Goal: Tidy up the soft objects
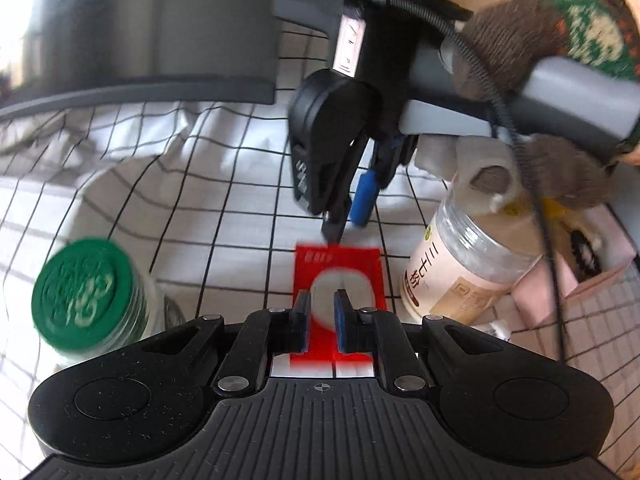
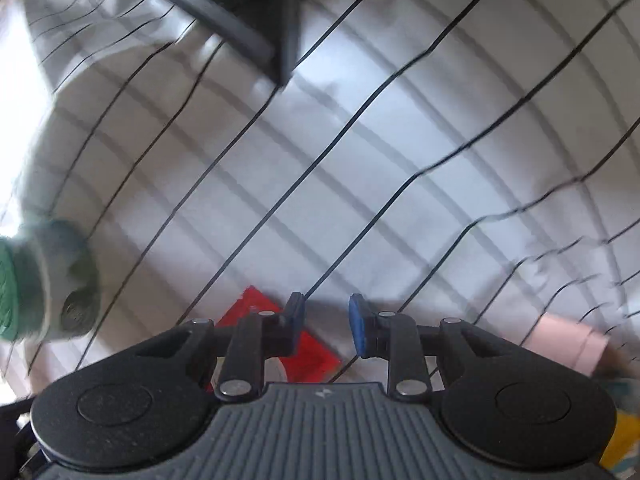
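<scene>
A flat red packet (image 1: 340, 264) with a white round patch lies face up on the checked cloth (image 1: 224, 184). My left gripper (image 1: 323, 316) hovers over its near half, shut to a narrow slit, gripping nothing. My right gripper (image 1: 347, 220) points straight down at the packet's far edge, and its black fingertip (image 1: 332, 234) touches or nearly touches that edge. In the right wrist view the packet (image 2: 248, 312) runs behind the left finger. The right gripper (image 2: 326, 320) has its jaws a little apart, with only cloth between them. A white and brown plush toy (image 1: 488, 180) lies at the right.
A green-lidded jar (image 1: 84, 284) stands at the left. A clear labelled jar (image 1: 460, 272) lies on its side at the right, beside a pink box (image 1: 592, 276). A dark grey box (image 1: 160, 20) stands at the back. A knitted sleeve (image 1: 580, 28) holds the right gripper's handle.
</scene>
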Tool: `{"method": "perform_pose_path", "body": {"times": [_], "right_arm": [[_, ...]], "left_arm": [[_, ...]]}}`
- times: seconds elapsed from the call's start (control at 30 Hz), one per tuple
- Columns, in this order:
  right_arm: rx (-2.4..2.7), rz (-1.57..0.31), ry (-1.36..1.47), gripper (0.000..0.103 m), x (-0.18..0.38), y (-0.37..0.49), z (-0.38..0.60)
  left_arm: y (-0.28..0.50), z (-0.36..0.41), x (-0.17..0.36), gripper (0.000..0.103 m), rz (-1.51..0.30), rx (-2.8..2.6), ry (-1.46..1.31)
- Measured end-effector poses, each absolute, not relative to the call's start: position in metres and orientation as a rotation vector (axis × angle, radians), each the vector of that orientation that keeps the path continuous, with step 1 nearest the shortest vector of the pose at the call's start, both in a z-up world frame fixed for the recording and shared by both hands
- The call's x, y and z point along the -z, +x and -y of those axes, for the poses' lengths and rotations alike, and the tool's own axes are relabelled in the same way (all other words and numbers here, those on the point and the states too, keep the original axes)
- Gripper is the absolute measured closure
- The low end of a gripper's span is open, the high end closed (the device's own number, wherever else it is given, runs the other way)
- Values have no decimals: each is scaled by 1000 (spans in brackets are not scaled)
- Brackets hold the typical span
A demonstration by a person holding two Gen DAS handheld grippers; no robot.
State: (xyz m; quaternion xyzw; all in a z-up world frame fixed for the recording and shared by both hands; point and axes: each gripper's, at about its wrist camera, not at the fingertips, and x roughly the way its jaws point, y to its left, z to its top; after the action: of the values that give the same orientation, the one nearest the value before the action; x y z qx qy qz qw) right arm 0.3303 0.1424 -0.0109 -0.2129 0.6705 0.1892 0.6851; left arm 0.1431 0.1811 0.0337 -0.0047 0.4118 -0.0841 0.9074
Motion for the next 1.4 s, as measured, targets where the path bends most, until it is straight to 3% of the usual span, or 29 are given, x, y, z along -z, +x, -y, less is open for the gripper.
{"method": "perform_pose_path", "body": {"times": [0.2, 0.47, 0.97, 1.1, 1.4], "right_arm": [[-433, -1357, -447, 77, -2, 319, -130], [-457, -1193, -415, 68, -35, 314, -116], [-485, -1195, -413, 67, -55, 313, -118], [-484, -1172, -402, 60, -64, 313, -110], [-399, -1070, -233, 54, -95, 306, -50]], "left_arm": [[152, -166, -24, 88, -923, 236, 48], [162, -152, -15, 86, -978, 240, 102], [163, -152, -12, 79, -967, 239, 68], [157, -162, -12, 79, -948, 156, 152], [164, -155, -21, 79, -979, 189, 59]]}}
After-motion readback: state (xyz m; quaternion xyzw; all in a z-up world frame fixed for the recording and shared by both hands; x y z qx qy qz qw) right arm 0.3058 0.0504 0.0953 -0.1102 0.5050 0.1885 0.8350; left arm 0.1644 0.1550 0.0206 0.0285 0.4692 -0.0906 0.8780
